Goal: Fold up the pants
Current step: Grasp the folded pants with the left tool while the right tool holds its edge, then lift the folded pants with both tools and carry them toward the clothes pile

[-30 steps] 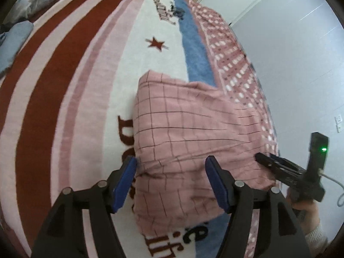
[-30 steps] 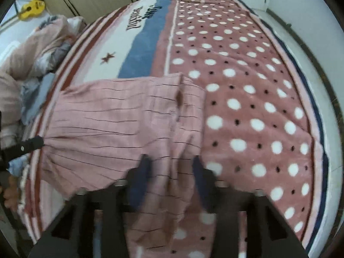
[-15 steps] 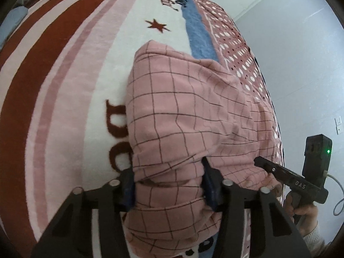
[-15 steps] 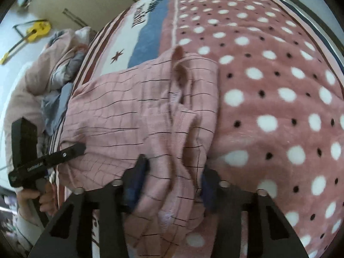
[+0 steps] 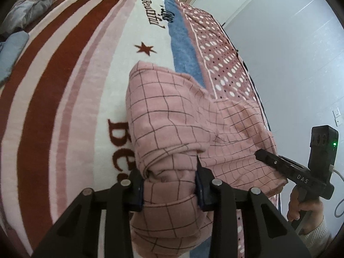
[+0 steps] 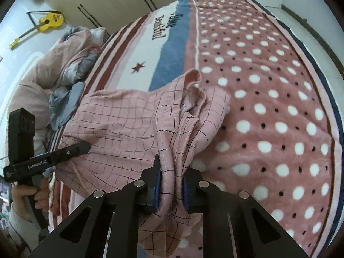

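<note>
Pink checked pants (image 5: 172, 111) lie bunched on a striped and dotted blanket (image 5: 64, 86). My left gripper (image 5: 168, 174) is closing, and its blue pads press a thick fold of the pants at the near edge. In the right wrist view the pants (image 6: 120, 116) spread to the left, with the seamed edge gathered between the fingers. My right gripper (image 6: 171, 172) is closing too, and its pads pinch that gathered edge. Each gripper shows in the other's view: the right gripper (image 5: 260, 155) at the pants' right side, the left gripper (image 6: 85, 146) at their left.
Crumpled bedding (image 6: 64, 58) is piled at the bed's far left. A yellow guitar (image 6: 49, 21) leans on the wall beside wardrobe doors. The dotted part of the blanket (image 6: 268, 107) runs to the bed's right edge. A hand (image 5: 301, 204) holds the right gripper's handle.
Both grippers went from open over the pants to closed on fabric. The cloth has bunched up between the fingers and lifted slightly off the blanket.
</note>
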A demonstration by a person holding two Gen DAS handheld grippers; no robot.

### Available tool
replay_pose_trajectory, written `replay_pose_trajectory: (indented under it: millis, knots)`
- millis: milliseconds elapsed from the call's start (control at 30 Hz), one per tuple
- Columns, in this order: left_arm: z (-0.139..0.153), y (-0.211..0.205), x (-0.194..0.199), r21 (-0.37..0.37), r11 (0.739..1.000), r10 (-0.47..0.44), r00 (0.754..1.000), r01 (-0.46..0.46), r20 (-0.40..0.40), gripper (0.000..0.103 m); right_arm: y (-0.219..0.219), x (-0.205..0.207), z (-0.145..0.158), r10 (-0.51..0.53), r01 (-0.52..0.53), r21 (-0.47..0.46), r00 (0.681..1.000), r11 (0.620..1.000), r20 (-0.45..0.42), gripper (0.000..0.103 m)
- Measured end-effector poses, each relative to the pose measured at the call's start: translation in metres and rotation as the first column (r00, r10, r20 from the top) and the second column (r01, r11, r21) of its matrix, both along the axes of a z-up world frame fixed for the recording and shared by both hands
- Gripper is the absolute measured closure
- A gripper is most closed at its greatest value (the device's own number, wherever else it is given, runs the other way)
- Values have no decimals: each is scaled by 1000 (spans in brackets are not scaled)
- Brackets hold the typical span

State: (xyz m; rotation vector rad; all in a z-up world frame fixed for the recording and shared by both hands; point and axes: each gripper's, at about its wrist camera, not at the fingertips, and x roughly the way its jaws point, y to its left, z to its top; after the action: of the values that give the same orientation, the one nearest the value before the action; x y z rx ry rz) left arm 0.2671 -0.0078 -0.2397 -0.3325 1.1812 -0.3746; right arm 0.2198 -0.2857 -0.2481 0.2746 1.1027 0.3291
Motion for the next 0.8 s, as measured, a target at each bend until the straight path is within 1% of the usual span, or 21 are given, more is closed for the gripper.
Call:
replay_pose_trajectory:
  millis: [200, 400, 633, 800]
  knots:
    - [24, 18, -13, 0, 1000, 2, 1000, -2, 24, 72, 14, -7, 22, 12, -12, -2, 1000, 1000, 9, 93]
    - [46, 52, -34, -1, 1000, 27, 998, -27, 54, 72, 44, -17, 42, 56, -55, -14, 998, 998, 21, 93]
    - [76, 105, -61, 5, 997, 81, 991, -82, 106, 73, 96, -26, 68, 117, -116, -20, 991, 993, 59, 94]
    - [93, 154, -87, 12, 990, 140, 982, -143, 125, 73, 147, -36, 85, 175, -174, -21, 981, 984, 80, 94]
